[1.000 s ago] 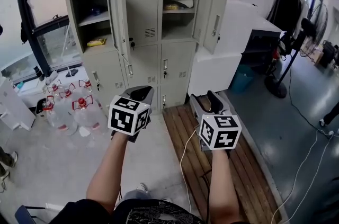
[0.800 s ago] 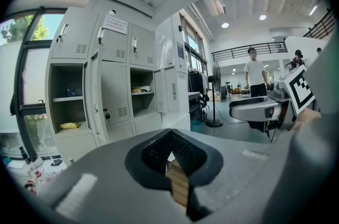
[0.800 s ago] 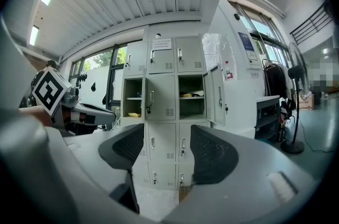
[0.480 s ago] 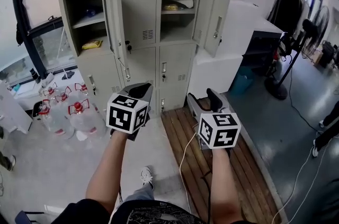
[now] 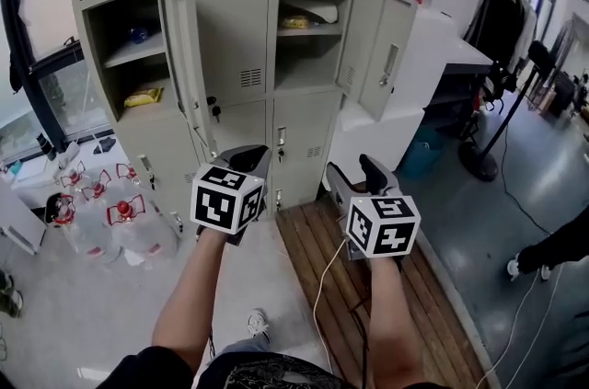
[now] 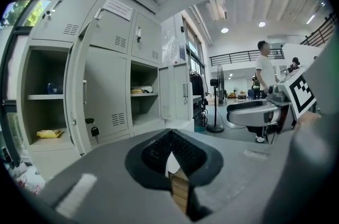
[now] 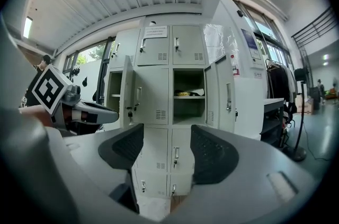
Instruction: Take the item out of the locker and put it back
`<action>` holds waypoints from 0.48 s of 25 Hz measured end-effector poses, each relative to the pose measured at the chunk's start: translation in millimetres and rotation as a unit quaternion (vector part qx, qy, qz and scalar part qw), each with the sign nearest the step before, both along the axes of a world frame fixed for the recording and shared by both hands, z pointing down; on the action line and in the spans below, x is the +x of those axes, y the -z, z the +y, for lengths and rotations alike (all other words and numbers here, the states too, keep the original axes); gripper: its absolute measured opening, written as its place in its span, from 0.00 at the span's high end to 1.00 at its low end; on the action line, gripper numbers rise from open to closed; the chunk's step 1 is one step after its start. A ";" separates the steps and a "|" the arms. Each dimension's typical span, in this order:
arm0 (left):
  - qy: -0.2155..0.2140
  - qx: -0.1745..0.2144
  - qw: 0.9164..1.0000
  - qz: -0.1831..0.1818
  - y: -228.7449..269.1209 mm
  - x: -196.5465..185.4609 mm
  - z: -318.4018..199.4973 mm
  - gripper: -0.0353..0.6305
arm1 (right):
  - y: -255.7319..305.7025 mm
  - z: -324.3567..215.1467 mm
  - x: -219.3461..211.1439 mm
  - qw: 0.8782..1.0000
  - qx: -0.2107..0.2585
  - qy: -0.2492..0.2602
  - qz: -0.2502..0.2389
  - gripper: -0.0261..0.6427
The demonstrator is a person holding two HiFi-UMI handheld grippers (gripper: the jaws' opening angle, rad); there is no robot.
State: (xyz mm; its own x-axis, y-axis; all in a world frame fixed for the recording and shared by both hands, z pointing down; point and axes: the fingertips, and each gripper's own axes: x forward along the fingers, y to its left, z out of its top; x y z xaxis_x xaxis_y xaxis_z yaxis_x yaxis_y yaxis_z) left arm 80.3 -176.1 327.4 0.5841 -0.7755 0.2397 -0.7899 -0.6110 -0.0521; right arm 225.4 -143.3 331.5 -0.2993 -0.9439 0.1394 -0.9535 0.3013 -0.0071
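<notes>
Head view: grey lockers (image 5: 239,28) fill the upper frame. A yellow packet (image 5: 143,97) lies in the open compartment at upper left.

Left gripper view: the left gripper (image 6: 170,153), lower centre, has its jaws together and empty.

Right gripper view: the right gripper (image 7: 167,146) has its jaws wide apart, just opened, nothing between them.

Right gripper (image 7: 167,153) just widened, empty, locker (image 7: 153,101) perhaps stocked
</notes>
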 end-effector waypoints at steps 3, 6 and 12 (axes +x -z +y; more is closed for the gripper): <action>-0.011 -0.002 1.000 0.000 1.5 -0.1 -31.9 0.95 | 5.4 -31.8 -7.6 1.000 0.000 -0.005 0.000 0.51; -0.025 -0.004 1.000 0.000 3.3 0.3 -60.6 0.95 | 9.8 -60.1 -14.5 1.000 0.000 -0.013 0.002 0.50; -0.036 -0.005 0.999 0.002 7.1 -3.0 -111.4 0.95 | 17.6 -105.0 -22.1 0.999 0.002 -0.033 0.009 0.50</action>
State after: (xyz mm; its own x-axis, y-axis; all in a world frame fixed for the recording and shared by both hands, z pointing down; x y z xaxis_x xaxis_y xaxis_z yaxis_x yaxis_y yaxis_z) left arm 77.3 -287.5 320.3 0.6396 -0.7288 0.2444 -0.7439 -0.6669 -0.0419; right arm 203.3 -248.2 314.0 -0.2331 -0.9623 0.1403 -0.9715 0.2369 0.0107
